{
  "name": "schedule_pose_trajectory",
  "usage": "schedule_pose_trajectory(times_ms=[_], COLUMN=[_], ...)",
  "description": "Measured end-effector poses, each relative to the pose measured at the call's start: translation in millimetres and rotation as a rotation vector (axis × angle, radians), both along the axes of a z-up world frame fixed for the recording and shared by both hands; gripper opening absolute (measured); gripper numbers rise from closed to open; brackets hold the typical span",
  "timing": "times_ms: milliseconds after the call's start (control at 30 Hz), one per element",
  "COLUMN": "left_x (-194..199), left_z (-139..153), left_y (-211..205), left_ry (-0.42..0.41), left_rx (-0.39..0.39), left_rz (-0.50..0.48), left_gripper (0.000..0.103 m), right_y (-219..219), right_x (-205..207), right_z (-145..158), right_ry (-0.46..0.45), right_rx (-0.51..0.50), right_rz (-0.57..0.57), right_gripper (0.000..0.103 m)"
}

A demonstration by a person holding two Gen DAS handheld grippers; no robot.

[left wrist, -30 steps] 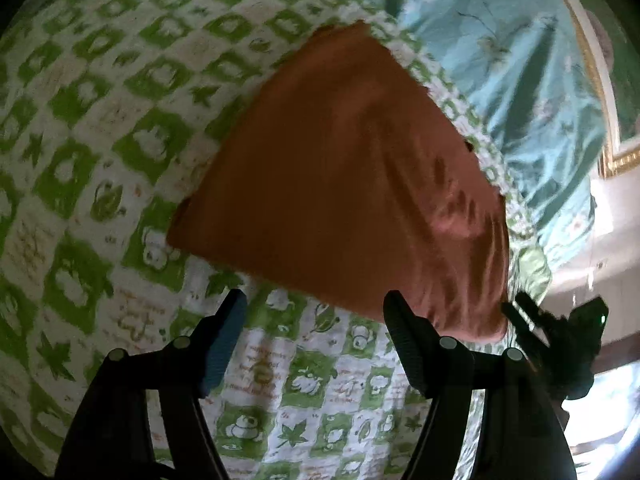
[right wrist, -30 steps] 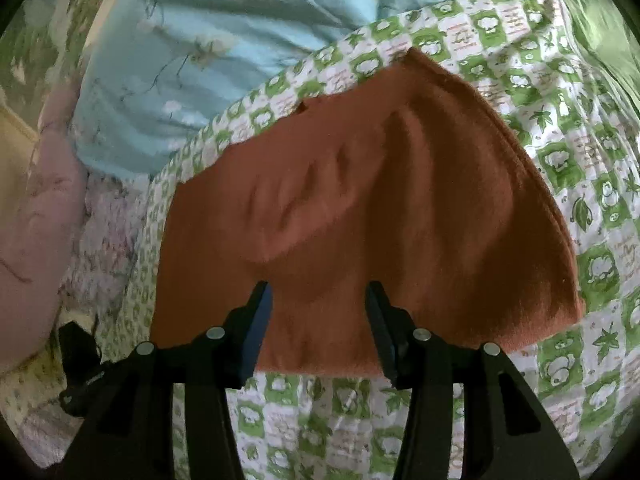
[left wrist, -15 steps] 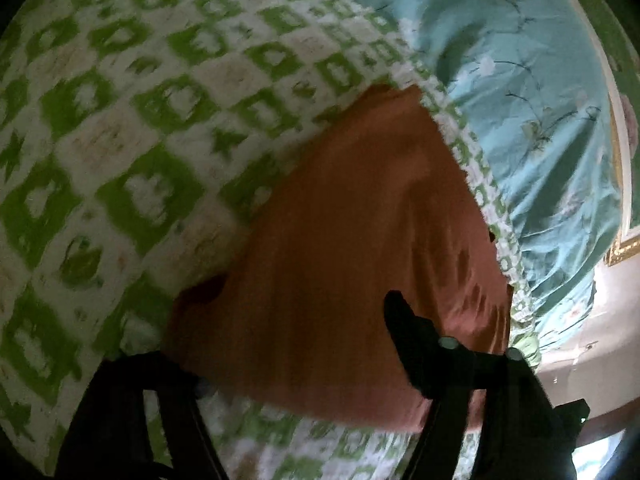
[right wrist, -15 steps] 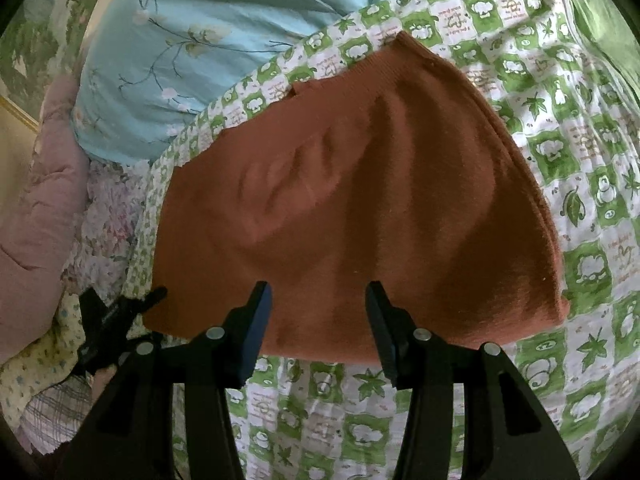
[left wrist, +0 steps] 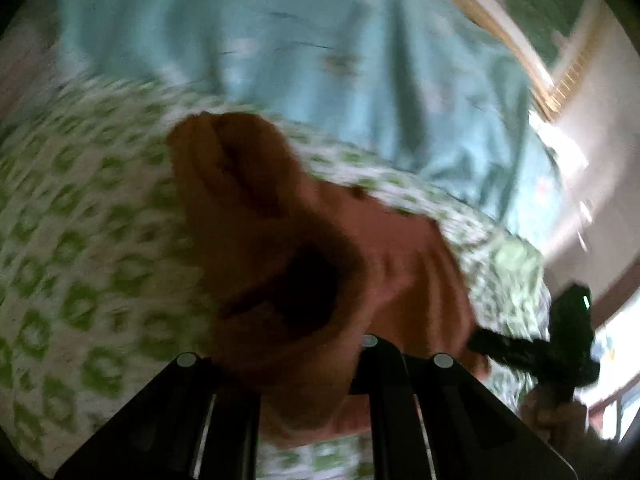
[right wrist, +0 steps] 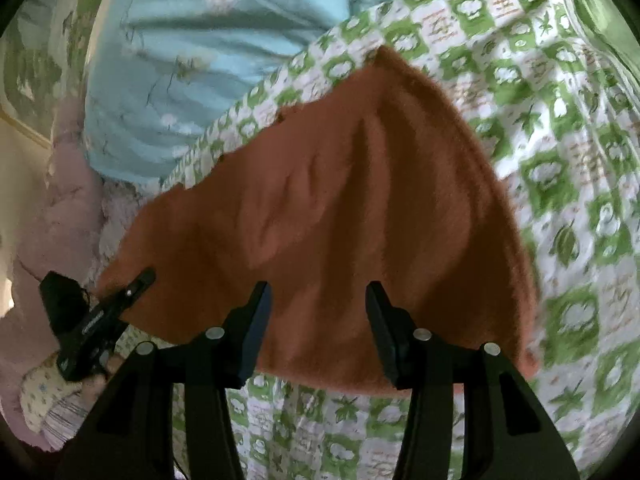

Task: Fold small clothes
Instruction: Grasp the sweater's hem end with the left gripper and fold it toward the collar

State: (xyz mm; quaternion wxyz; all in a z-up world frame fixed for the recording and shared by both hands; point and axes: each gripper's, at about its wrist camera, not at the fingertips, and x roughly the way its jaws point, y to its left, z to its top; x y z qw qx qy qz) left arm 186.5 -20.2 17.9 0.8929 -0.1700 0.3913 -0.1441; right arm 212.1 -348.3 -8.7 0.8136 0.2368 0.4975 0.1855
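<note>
A: Item one, the cloth [right wrist: 340, 216]. Location?

B: Rust-brown knit, lying on the green-checked sheet [right wrist: 560, 168], with the blue quilt [right wrist: 192, 40] beyond it. In the right wrist view most of it lies flat; its left corner is lifted.

A: Item two, left gripper [left wrist: 296, 364]. Condition?

B: Jaws have just been closing and now stand nearly together, with a bunch of the cloth between them. A second ago they were spread over the cloth's near edge, nothing in them. In the left view the fabric now rises in a bunched fold right up to the fingers, and the whole picture is smeared. In the right view the same gripper [right wrist: 136, 284] sits at the cloth's left corner, higher against it than half a second ago.

A: Item three, right gripper [right wrist: 316, 332]?

B: Jaws spread, unchanged over the second, nothing between them. They hang over the cloth's near edge, not touching it as far as I can tell.

A: Meaning for the fold?

B: My reading: the left corner is secured and the lift has begun, so the first fold is under way. The right side is not yet gripped; a one-sided pull could drag the cloth askew.
</note>
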Motion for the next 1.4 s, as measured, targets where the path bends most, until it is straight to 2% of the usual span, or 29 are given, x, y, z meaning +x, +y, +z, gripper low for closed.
schedule_pose_trajectory(times_ms=[133, 300, 367, 433, 467, 633, 700, 733, 767, 800, 833, 867, 1000, 1100, 1167, 1267, 1400], left_x=[6, 10, 9, 6, 5, 0, -2, -3, -3, -2, -2, -3, -3, 2, 3, 3, 8], left_z=[-6, -49, -58, -59, -57, -56, -55, -54, -53, -50, -45, -38, -14, -21, -27, -43, -52], left_y=[-60, -112, -119, -119, -119, -126, -127, -127, -127, -129, -129, -129, -143, -170, -189, -211, -217], left_ry=[-0.005, 0.06, 0.071, 0.063, 0.057, 0.034, 0.03, 0.029, 0.028, 0.027, 0.023, 0.017, -0.008, 0.023, 0.033, 0.053, 0.07], left_rx=[0.039, 0.16, 0.196, 0.217, 0.226, 0.314, 0.33, 0.335, 0.339, 0.343, 0.339, 0.325, 0.212, 0.156, 0.157, 0.172, 0.182], left_rz=[-0.13, -0.219, -0.223, -0.221, -0.222, -0.243, -0.246, -0.246, -0.244, -0.241, -0.239, -0.241, -0.297, -0.357, -0.389, -0.435, -0.441], left_gripper=[0.01, 0.009, 0.009, 0.01, 0.01, 0.01, 0.01, 0.01, 0.01, 0.01, 0.01, 0.01, 0.011, 0.011, 0.011, 0.012, 0.013], right_y=[-17, -20, -12, 3, 11, 58, 79, 89, 96, 103, 108, 109, 78, 40, 20, -15, -23], right_x=[17, 50, 65, 80, 87, 125, 137, 142, 144, 146, 148, 147, 135, 123, 118, 116, 113], right_z=[8, 8, 3, -5, -9, -25, -29, -30, -31, -32, -32, -27, 17, 31, 26, 1, -14], right_ry=[-0.008, 0.027, 0.054, 0.094, 0.105, 0.138, 0.131, 0.119, 0.114, 0.12, 0.122, 0.107, -0.023, -0.064, -0.062, 0.003, -0.002], right_rx=[0.034, 0.072, 0.09, 0.109, 0.113, 0.113, 0.062, 0.039, 0.024, 0.012, -0.005, -0.019, 0.026, -0.021, -0.065, -0.085, -0.077], right_rz=[0.002, 0.038, 0.07, 0.106, 0.125, 0.218, 0.25, 0.272, 0.293, 0.315, 0.329, 0.34, 0.328, 0.289, 0.265, 0.192, 0.182], right_gripper=[0.05, 0.05, 0.054, 0.065, 0.067, 0.067, 0.067, 0.058, 0.043, 0.034, 0.019, 0.016, 0.015, 0.015, 0.015, 0.015, 0.015])
